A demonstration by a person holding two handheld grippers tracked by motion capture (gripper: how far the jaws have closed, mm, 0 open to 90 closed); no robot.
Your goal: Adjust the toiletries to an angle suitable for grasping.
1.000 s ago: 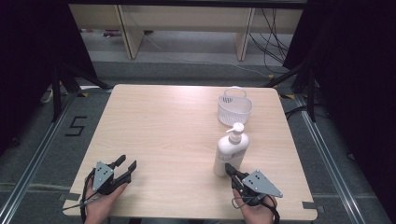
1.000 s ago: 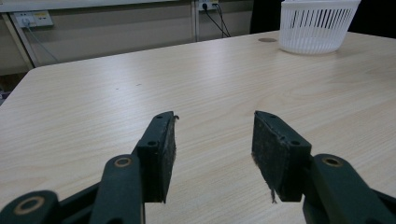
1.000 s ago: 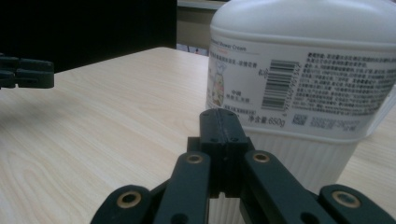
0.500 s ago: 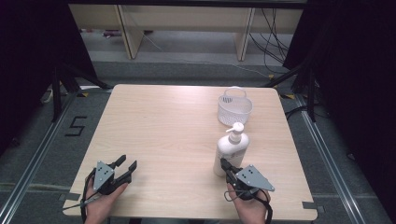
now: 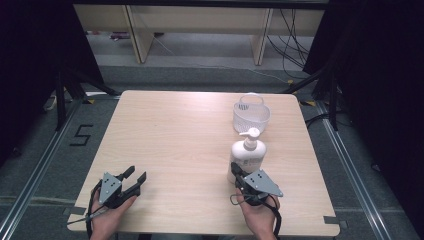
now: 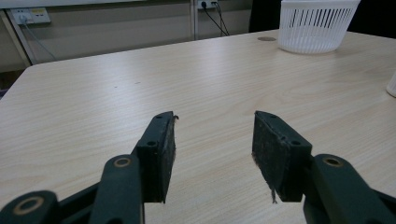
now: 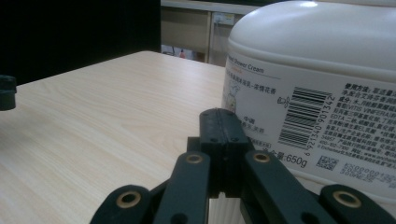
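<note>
Right gripper: jaws pressed together, nothing between them; tips at the base of the bottle, contact cannot be confirmed.
Left gripper: jaws apart, nothing between them; sits low at the table's near-left edge.
Bottle: white pump bottle, upright on the table, right of centre, just ahead of the right gripper.
Basket: white, slotted wall, beyond the bottle near the far-right corner.

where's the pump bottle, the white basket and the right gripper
pump bottle [image 5: 248, 156]: high view, on its white body below the pump.
white basket [image 5: 250, 118]: high view, on its slatted side wall.
right gripper [image 5: 233, 167]: high view, at the shut jaw tips beside the bottle's base.
</note>
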